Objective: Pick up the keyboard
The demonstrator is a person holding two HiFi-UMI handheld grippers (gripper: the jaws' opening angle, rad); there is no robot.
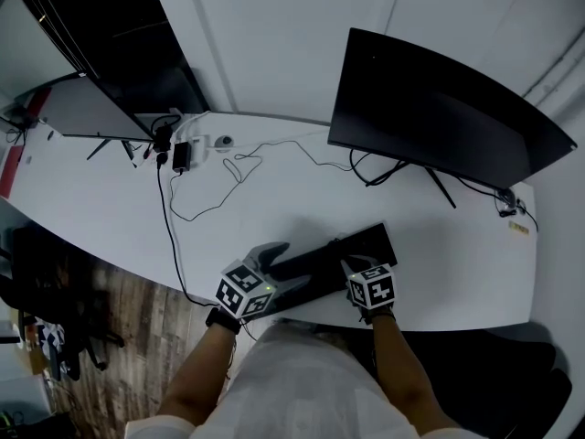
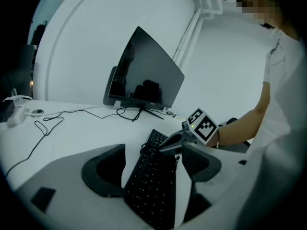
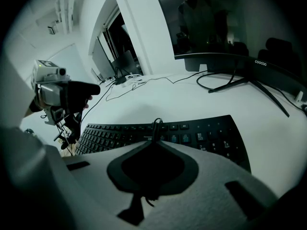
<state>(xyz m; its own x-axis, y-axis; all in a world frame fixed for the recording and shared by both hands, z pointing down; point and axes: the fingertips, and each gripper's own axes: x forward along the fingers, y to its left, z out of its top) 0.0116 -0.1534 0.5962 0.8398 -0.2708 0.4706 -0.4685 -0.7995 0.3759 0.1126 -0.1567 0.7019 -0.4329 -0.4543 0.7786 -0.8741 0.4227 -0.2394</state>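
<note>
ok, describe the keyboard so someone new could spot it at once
On the white desk, find the big curved monitor at right. In front of it, at the desk's near edge, lies the keyboard: the only flat black slab of keys, where its neighbours are upright screens and thin cables.

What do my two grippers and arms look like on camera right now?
Both the left gripper and right gripper have grey curved jaws, dark inside, and carry a cube of black-and-white square markers with a small green light. The person wears a white short-sleeved shirt and a dark wristband.
</note>
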